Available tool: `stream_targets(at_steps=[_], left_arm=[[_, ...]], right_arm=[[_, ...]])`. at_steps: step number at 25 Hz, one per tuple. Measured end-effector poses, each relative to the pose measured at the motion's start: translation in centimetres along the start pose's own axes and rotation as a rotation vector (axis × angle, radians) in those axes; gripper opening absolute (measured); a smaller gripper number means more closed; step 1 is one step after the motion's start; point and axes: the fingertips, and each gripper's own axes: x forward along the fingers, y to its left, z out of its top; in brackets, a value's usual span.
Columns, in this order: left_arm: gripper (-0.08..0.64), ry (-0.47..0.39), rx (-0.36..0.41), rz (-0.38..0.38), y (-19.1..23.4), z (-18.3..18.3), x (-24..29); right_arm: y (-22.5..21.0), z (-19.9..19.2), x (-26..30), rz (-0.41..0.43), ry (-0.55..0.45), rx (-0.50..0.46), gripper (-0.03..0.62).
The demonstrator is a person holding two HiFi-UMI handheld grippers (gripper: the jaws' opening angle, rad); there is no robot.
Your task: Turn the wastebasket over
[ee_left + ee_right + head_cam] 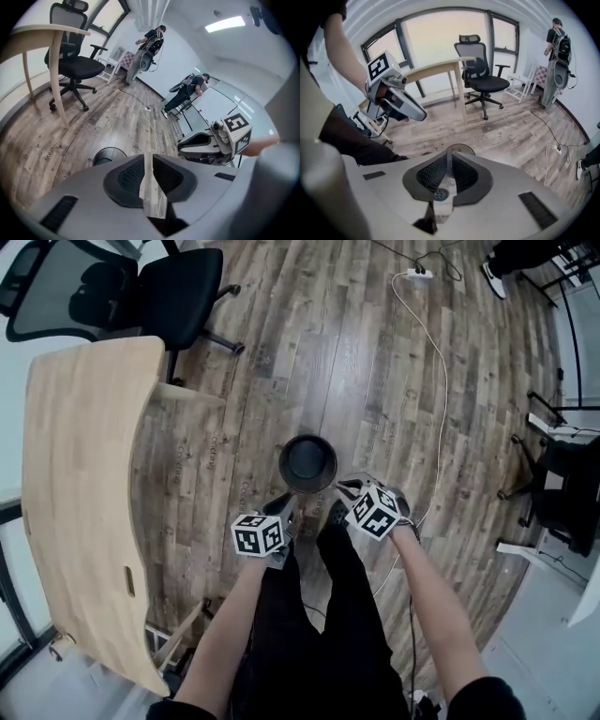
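Observation:
The black round wastebasket (pixel 307 463) stands on the wooden floor just ahead of the person's feet; its upper face looks like a flat disc. It also peeks out beyond the jaws in both gripper views (pixel 108 154) (pixel 461 150). Both grippers hang in the air above and short of it, touching nothing. My left gripper (pixel 284 508) (pixel 148 161) has its jaws a thin slit apart, with only floor showing between them. My right gripper (pixel 348 489) (pixel 449 159) has its fingertips meeting and holds nothing. Each gripper shows in the other's view.
A curved wooden table (pixel 84 474) fills the left side, with a black office chair (pixel 141 287) behind it. A white cable (pixel 441 381) runs from a power strip (pixel 419 276) down the right. Dark furniture (pixel 562 484) stands at the right edge. Two people (pixel 150 42) are far off.

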Motion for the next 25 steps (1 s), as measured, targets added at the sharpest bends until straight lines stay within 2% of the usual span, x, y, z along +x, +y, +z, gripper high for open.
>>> stream_targets(at_steps=[2, 4, 9, 13, 22, 25], left_arm=[[0.066, -0.030, -0.031, -0.037, -1.9, 1.3, -1.5], [0.064, -0.057, -0.022, -0.075, -4.0, 2.7, -2.9], [0.058, -0.124, 0.069, -0.152, -8.7, 6.0, -7.6], [0.054, -0.202, 0.125, -0.200, -10.6, 9.6, -11.8], [0.043, -0.305, 0.409, -0.283, -13.9, 16.7, -18.3], [0.043, -0.330, 0.471, -0.308, -15.0, 18.1, -20.1]], right_arm=[[0.6, 2.3, -2.0, -0.003, -0.066, 0.060, 0.054], [0.9, 4.7, -4.3, -0.010, -0.143, 0.105, 0.049], [2.7, 9.5, -10.1, 0.008, -0.344, 0.245, 0.046], [4.1, 12.7, -13.8, -0.038, -0.449, 0.281, 0.043], [4.8, 19.2, -20.3, -0.190, -0.676, 0.354, 0.034], [5.3, 21.4, -22.2, -0.227, -0.747, 0.361, 0.034]])
